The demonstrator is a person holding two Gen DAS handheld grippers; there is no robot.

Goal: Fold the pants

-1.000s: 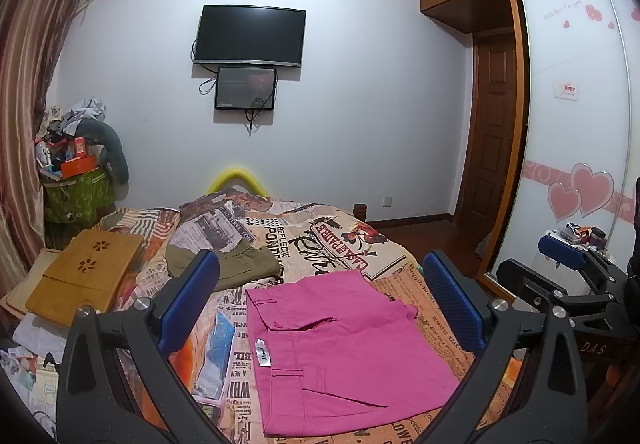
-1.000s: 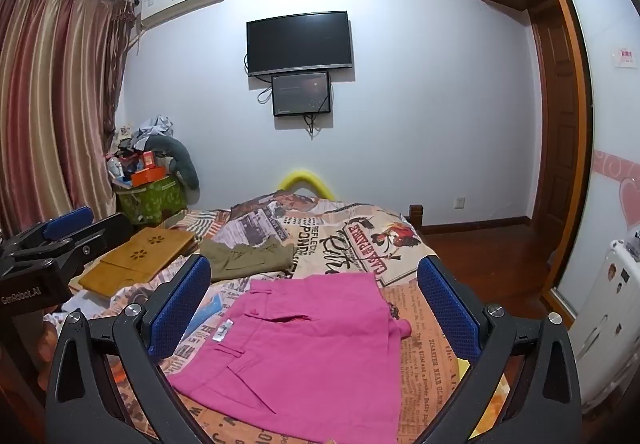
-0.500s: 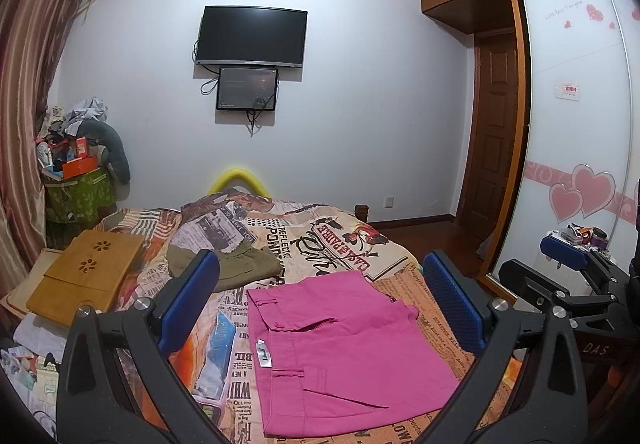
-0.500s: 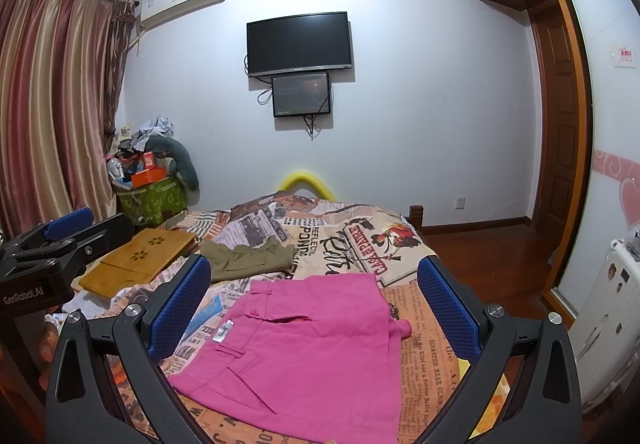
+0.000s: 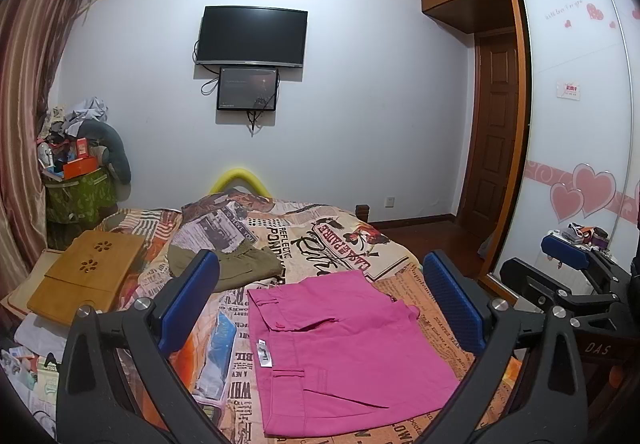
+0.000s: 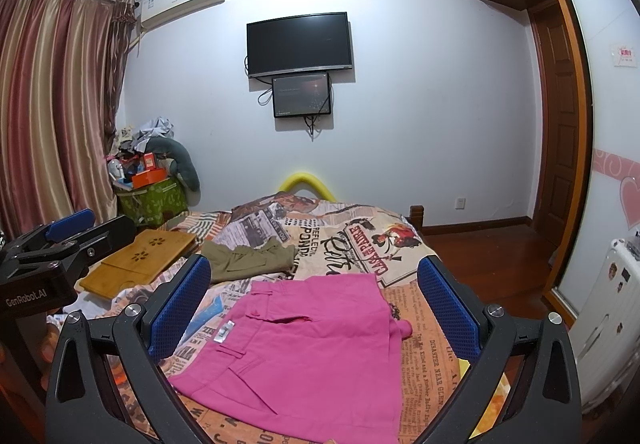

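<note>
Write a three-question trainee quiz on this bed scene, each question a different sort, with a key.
1. True or false: the left gripper is clamped on the pink pants.
2. Which garment lies beyond the pink pants? A) olive-green garment B) blue jeans C) white shirt
3. Fill in: the pink pants lie on the ___.

Key: 1 false, both it and the right gripper are open and apart from the cloth; 2 A; 3 bed.

I see the pink pants (image 5: 344,348) lying flat on the bed (image 5: 320,236), folded into a compact rectangle. The waistband with its white label faces the left edge. A pocket slit shows on top. The pants lie just in front of an olive garment (image 5: 236,264).
</note>
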